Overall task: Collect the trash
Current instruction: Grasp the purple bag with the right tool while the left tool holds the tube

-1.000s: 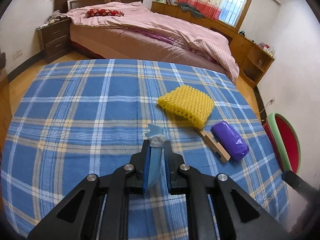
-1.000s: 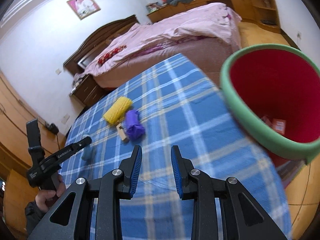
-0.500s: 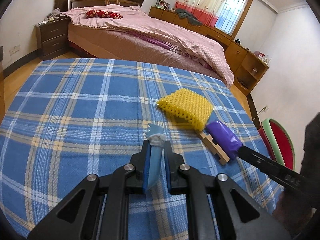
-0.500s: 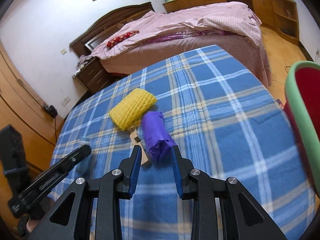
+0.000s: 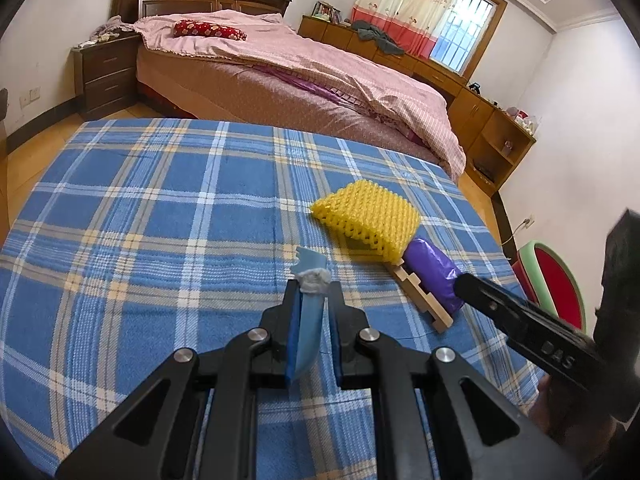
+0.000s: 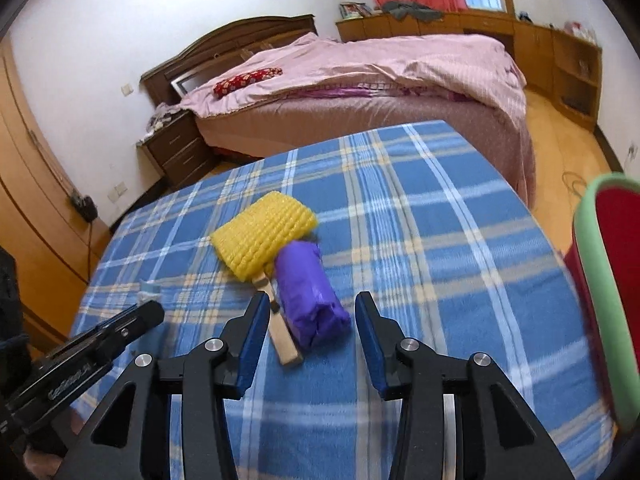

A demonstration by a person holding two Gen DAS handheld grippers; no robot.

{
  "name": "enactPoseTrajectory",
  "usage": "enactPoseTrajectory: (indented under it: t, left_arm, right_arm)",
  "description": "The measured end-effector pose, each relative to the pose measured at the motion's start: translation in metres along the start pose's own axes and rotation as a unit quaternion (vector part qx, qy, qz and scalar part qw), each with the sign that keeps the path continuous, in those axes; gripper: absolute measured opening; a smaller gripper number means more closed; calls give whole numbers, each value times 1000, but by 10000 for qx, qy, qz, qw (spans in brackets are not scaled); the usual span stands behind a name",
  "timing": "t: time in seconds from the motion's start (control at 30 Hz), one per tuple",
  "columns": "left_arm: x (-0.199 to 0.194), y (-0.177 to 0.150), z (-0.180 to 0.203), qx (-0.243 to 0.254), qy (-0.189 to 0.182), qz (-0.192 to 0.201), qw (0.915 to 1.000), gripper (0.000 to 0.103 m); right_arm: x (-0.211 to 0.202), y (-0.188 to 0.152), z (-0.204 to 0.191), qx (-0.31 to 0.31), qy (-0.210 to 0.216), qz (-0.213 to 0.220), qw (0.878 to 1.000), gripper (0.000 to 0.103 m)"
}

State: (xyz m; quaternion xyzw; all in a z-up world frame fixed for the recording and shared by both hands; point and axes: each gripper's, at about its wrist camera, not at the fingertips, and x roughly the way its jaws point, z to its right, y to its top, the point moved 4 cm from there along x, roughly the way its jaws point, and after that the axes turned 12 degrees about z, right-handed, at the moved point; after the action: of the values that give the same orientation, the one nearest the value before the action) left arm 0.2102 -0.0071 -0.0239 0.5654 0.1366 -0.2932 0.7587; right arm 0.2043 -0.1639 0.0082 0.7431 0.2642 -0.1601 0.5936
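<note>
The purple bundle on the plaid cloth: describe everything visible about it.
The purple bundle is a roll of glossy, crinkled purple plastic film, like a rolled bag, with a creased near end. It lies on its side on the blue plaid cloth. Its far end touches the yellow foam net; a notched wooden strip lies right alongside it. The right gripper is open, its jaws just widened, either side of the near end; the pads do not press on it.

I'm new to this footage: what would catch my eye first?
The blue checked cloth fills both views, with a yellow mesh sleeve and a purple bundle lying on it. The right claw, which has just been opening, straddles the bundle; the left claw pinches a pale blue scrap. A red bin stands at the right.
</note>
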Motion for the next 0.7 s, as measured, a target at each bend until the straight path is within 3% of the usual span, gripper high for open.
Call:
enactPoseTrajectory:
  t: [0.2, 0.23, 0.33, 0.47, 0.7]
  left_arm:
    - [-2, 0, 6, 117, 30, 31, 9999, 12]
    - [-2, 0, 8, 143, 31, 36, 9999, 12]
    - [-1, 0, 14, 191, -39, 46, 9998, 12]
    - [-3, 2, 26, 298, -114, -51, 9995, 12]
    - [-40, 10, 45, 319, -342, 50, 9989, 12]
  right_arm:
    - [20, -4, -6, -142, 57, -157, 9998, 45]
    - [23, -6, -6, -83, 115, -246, 9996, 33]
    - [19, -7, -7, -93, 77, -248, 9996, 23]
    - [-4, -7, -5, -35, 115, -119, 9999, 20]
    - [-65, -7, 11, 437, 284, 172, 9985, 20]
